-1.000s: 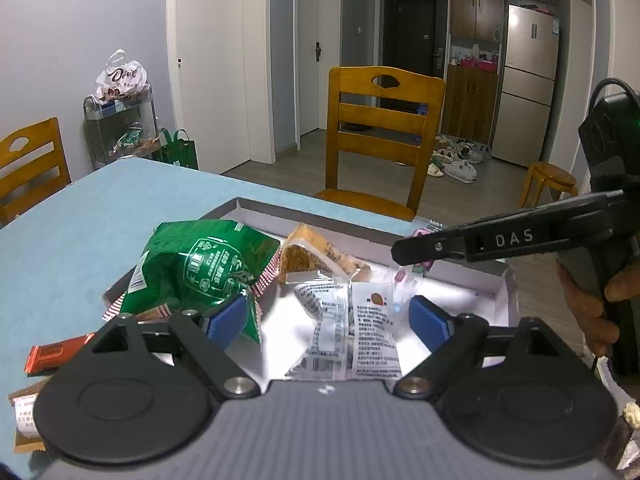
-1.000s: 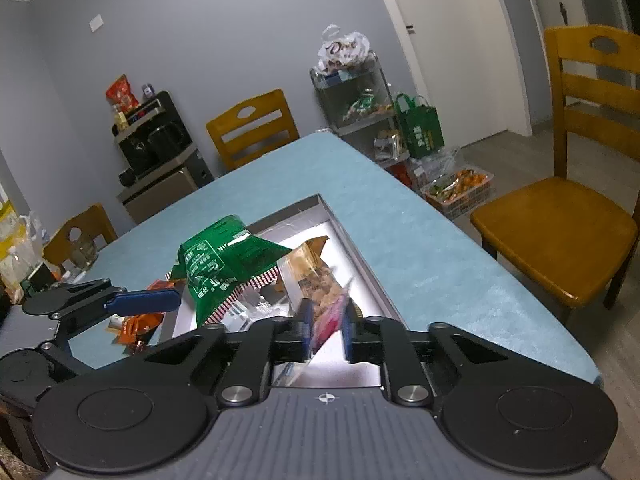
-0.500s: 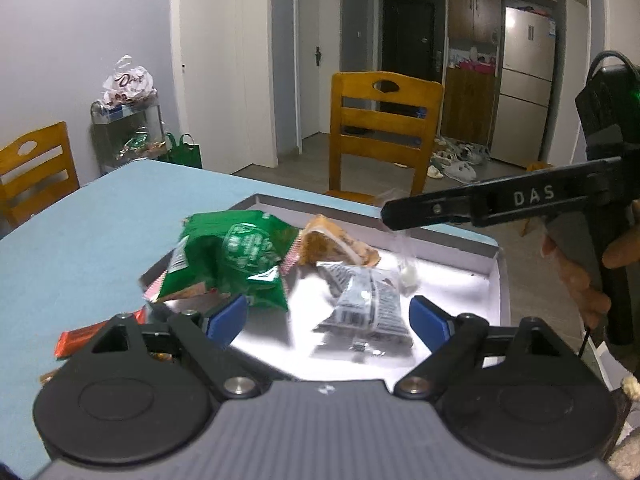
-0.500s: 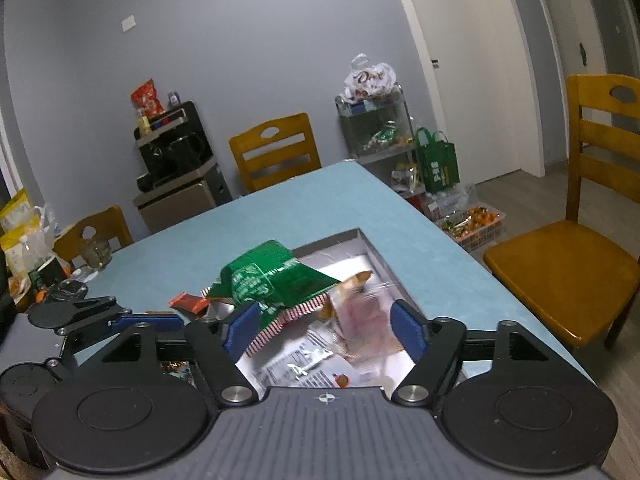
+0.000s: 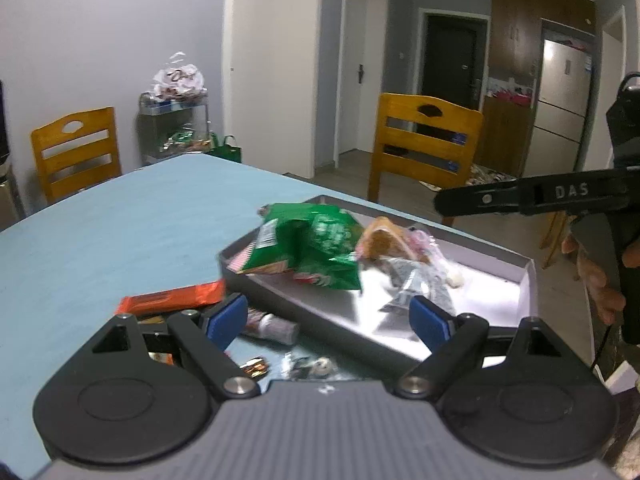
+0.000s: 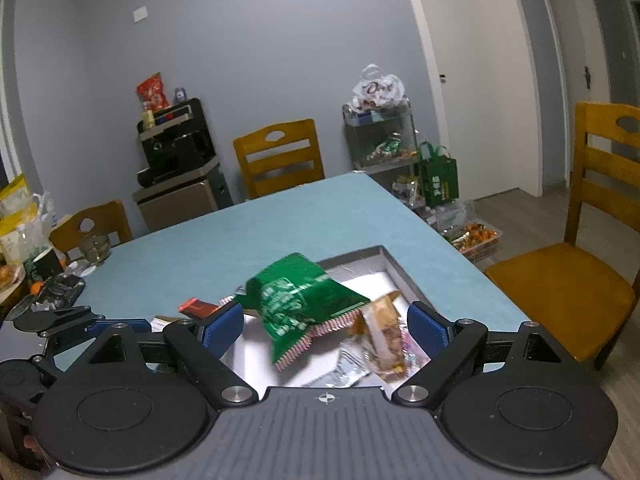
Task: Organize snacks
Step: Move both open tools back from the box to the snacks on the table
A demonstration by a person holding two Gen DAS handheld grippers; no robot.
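Note:
A grey box lid [image 5: 496,256] [image 6: 394,270] on the blue table holds a green snack bag [image 5: 316,246] [image 6: 298,304], a tan pastry packet [image 5: 384,236] [image 6: 384,334], a pink packet [image 5: 422,240] and clear silver packets [image 5: 416,292] [image 6: 348,364]. My left gripper [image 5: 330,320] is open and empty, above loose snacks at the box's near left corner. An orange bar [image 5: 172,300] [image 6: 196,307] lies beside the box. My right gripper [image 6: 326,328] is open and empty above the box; it shows in the left wrist view [image 5: 532,200].
Small wrapped sweets [image 5: 272,326] lie on the table under my left gripper. Wooden chairs [image 5: 424,148] [image 6: 576,264] stand round the table. A wire rack with bags [image 6: 380,136] stands at the wall. Cups and clutter [image 6: 52,268] sit at the table's far left.
My right gripper opened and let the pink packet fall into the box, then pulled back. My left gripper moved left and back, from over the box to the loose snacks beside it.

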